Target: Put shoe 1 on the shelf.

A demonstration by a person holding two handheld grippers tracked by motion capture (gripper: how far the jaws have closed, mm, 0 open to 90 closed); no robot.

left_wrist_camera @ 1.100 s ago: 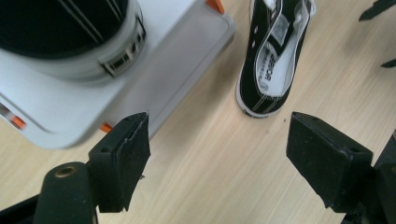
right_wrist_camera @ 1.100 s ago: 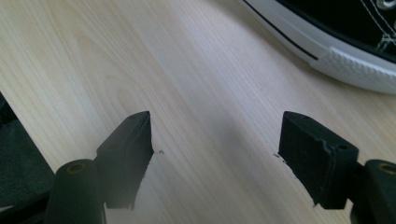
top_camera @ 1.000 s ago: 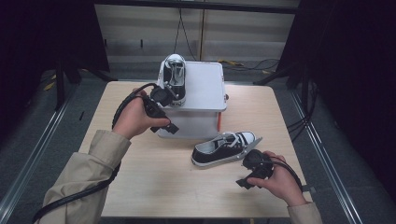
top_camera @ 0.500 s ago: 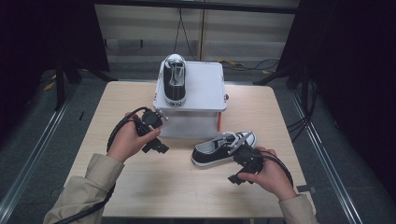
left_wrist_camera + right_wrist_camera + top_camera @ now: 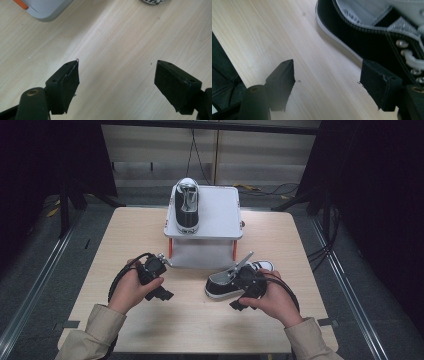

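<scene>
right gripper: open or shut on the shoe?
Open. The right gripper has its jaws spread over bare table, beside the shoe, not clamping it.

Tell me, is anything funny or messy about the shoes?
Nothing spilled or broken. The pair is split up: one shoe sits on the white stand, the other shoe lies on the table beside the open right gripper.

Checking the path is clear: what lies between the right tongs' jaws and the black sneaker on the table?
Nothing: in the right gripper view, bare tabletop lies between the open right tongs and the black sneaker.
</scene>
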